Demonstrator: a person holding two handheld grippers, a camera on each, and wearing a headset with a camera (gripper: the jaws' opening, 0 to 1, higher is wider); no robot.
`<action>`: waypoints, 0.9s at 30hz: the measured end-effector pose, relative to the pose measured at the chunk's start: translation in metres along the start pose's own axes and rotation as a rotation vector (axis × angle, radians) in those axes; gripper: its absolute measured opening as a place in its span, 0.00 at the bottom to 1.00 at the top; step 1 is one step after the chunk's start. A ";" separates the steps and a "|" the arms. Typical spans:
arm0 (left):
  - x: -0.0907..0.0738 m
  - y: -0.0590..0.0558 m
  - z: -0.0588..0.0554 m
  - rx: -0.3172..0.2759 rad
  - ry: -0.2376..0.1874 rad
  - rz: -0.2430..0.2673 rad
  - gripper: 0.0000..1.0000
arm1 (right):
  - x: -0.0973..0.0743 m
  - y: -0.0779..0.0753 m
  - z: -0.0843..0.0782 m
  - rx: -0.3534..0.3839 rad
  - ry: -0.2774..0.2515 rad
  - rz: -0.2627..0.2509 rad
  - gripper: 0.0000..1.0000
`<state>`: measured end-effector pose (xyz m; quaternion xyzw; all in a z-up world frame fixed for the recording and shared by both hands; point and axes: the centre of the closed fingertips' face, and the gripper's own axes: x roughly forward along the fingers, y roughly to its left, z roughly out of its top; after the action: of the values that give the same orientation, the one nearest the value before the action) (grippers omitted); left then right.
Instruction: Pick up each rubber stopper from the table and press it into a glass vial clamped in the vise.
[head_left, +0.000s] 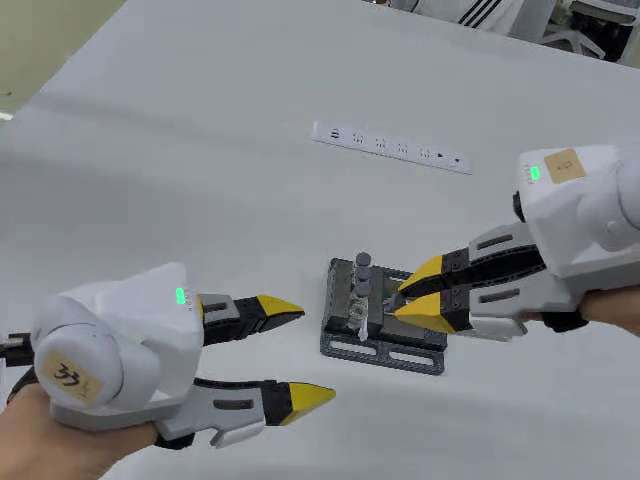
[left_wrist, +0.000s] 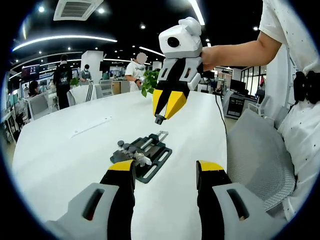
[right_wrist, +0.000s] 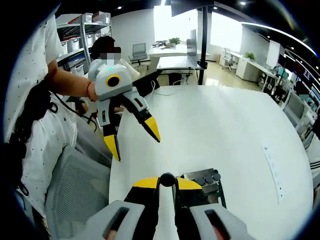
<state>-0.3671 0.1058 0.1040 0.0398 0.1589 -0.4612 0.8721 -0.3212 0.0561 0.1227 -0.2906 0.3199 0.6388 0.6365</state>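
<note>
Right claw closed on a dark stopper, poised above the vise. Vial sat clamped just ahead of and below its tips, axis unclear. Left claw open, empty, farther back; right nearer.

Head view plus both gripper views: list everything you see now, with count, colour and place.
table: one, white, under everything.
vise: one, dark grey, on the table.
glass vial: one, clear, clamped in the vise.
rubber stopper: one, dark, between the jaws of the right gripper.
power strip: one, white, beyond the vise.
left gripper: one, white, yellow-tipped, open, left of the vise.
right gripper: one, same colours, shut on the rubber stopper, by the vise.
</note>
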 end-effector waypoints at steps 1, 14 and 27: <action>0.000 0.001 -0.002 -0.003 0.004 0.004 0.49 | 0.001 -0.001 0.000 0.003 0.007 0.001 0.06; -0.003 0.005 -0.021 -0.007 0.009 0.013 0.69 | 0.034 -0.023 -0.014 0.023 0.136 -0.001 0.06; -0.003 0.008 -0.027 -0.040 -0.022 0.007 0.87 | 0.055 -0.038 -0.029 0.037 0.223 0.006 0.06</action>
<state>-0.3688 0.1182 0.0784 0.0180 0.1583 -0.4552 0.8760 -0.2856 0.0676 0.0600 -0.3471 0.4014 0.5983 0.6003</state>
